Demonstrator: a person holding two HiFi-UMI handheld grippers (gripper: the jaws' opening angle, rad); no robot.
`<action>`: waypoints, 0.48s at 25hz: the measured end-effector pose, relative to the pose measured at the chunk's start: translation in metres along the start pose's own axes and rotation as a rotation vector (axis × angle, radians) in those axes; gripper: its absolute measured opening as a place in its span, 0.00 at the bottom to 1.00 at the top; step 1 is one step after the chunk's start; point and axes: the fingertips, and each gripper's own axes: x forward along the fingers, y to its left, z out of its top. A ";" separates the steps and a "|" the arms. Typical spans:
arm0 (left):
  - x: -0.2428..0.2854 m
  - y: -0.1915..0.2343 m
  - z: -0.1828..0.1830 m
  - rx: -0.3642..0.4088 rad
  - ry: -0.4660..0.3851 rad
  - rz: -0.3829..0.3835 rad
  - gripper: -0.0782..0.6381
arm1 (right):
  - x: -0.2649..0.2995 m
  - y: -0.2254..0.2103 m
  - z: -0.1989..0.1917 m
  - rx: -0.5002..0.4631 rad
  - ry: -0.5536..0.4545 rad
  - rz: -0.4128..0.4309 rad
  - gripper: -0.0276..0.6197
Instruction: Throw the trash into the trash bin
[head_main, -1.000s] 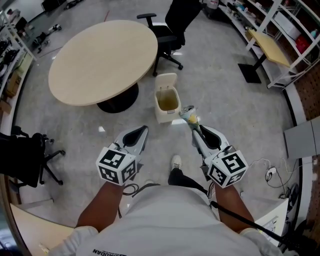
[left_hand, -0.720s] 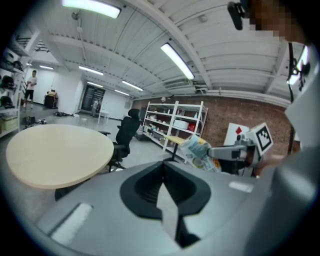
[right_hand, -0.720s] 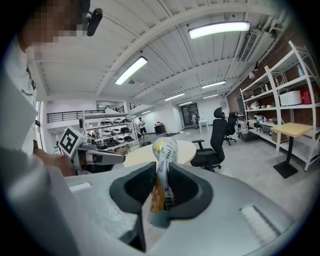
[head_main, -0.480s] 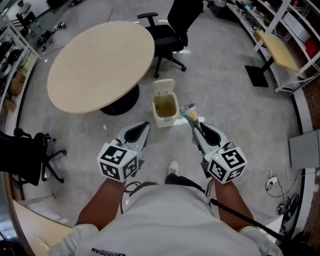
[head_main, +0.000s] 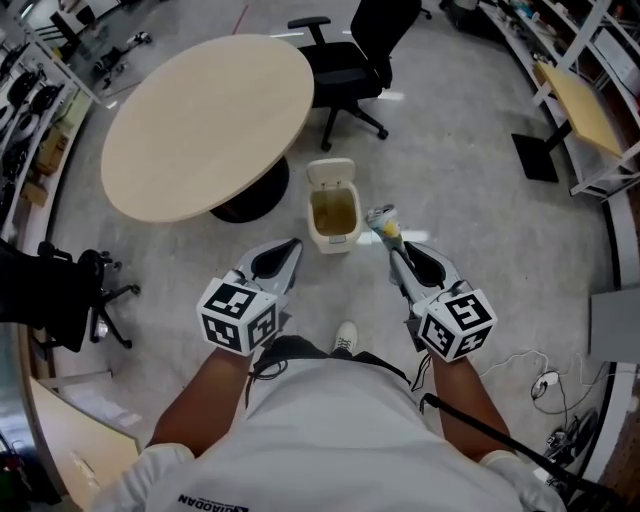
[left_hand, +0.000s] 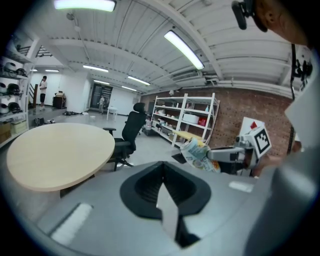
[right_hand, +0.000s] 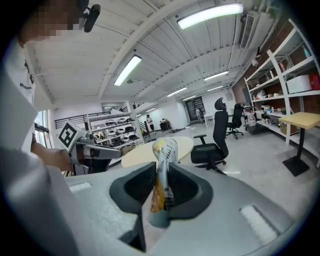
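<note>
A small cream trash bin stands on the floor with its lid tipped back, beside the round table's base. My right gripper is shut on a crumpled yellow-and-white wrapper, which hangs just right of the bin's rim. In the right gripper view the wrapper sticks up from between the jaws of that gripper. My left gripper hovers left of the bin, shut and empty. From the left gripper I see the wrapper off to the right.
A round beige table stands behind the bin, with a black office chair beyond it. Another black chair is at the left. Shelving and a yellow desk line the right side. Cables lie on the floor at right.
Both grippers have moved forward toward the bin as the person stepped ahead. The wrapper stays pinched in the right gripper.
</note>
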 end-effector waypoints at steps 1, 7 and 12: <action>0.002 -0.001 -0.001 0.002 0.006 0.005 0.12 | 0.001 -0.003 -0.001 0.003 0.004 0.007 0.17; 0.007 0.006 -0.013 0.002 0.051 0.032 0.12 | 0.018 -0.012 -0.015 0.009 0.049 0.038 0.17; 0.017 0.015 -0.024 -0.016 0.076 0.036 0.12 | 0.036 -0.021 -0.029 0.017 0.095 0.042 0.17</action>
